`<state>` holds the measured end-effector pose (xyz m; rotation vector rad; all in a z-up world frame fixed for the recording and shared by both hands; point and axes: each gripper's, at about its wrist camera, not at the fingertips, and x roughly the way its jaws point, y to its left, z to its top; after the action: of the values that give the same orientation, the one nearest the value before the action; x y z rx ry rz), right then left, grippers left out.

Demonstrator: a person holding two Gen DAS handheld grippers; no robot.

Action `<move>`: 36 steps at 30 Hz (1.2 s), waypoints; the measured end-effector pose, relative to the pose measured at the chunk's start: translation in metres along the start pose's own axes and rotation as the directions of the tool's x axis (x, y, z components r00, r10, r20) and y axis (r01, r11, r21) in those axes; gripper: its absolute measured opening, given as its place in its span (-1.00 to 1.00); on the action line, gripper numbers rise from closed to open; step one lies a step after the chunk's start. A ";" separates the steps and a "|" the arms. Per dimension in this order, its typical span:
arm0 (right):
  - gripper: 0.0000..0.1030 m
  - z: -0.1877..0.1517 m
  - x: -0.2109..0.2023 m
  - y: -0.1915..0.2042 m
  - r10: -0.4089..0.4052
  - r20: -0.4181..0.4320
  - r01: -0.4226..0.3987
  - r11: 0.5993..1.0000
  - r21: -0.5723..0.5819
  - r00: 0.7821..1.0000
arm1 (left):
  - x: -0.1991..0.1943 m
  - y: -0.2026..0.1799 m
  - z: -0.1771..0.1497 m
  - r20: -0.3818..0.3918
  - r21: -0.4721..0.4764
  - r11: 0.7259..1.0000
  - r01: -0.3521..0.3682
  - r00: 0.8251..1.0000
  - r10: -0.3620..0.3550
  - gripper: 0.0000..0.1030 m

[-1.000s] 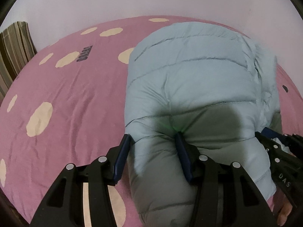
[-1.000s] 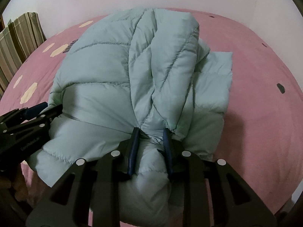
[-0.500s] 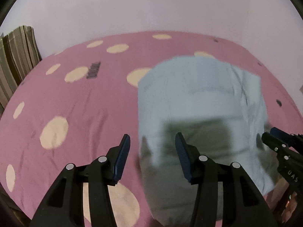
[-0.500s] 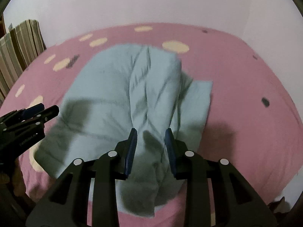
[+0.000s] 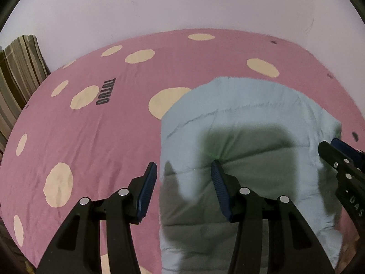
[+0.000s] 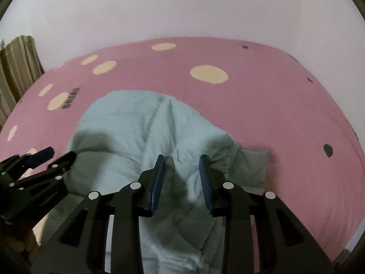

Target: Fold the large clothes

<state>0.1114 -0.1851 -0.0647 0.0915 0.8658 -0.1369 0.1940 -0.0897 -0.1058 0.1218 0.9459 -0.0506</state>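
Note:
A light blue puffer jacket (image 5: 251, 114) lies folded in a bundle on the pink bed sheet (image 5: 91, 137). My left gripper (image 5: 183, 178) hovers open above the jacket's near left edge, with only its own shadow on the fabric below. In the right wrist view the jacket (image 6: 127, 118) shows a raised fold down its middle. My right gripper (image 6: 181, 162) hangs open over that fold, its pads apart from the cloth. Each gripper shows in the other's view: the right gripper (image 5: 337, 153) at the right edge, the left gripper (image 6: 45, 157) at the left edge.
The bed sheet (image 6: 273, 105) is pink with cream dots and small dark spots. A striped brown cloth (image 5: 18, 68) hangs at the bed's left side. A plain pale wall (image 5: 182, 4) runs behind the bed. The jacket's near end reaches the bed's front edge.
Both grippers were shut on the jacket's near end. They have let go and drawn back and up, and the jacket now rests on the bed.

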 end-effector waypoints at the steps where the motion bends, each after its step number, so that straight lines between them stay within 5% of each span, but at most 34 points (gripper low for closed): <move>1: -0.40 -0.002 0.006 -0.002 -0.005 -0.011 0.005 1.000 0.003 1.000 | 0.004 -0.003 -0.002 -0.006 0.006 1.000 -0.008 1.000 0.008 -0.03; 15: -0.41 -0.019 0.060 -0.010 -0.007 -0.082 0.010 0.999 0.042 0.997 | 0.048 -0.020 -0.008 -0.055 0.026 0.999 -0.027 0.998 0.028 -0.06; 36: -0.39 -0.026 0.057 -0.003 -0.049 -0.024 0.050 0.999 0.015 0.998 | 0.047 -0.024 -0.011 0.020 0.017 0.999 -0.034 0.999 0.034 -0.03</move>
<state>0.1279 -0.1895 -0.1247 0.0866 0.8910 -0.1894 0.2104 -0.1120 -0.1526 0.1531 0.9238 -0.0282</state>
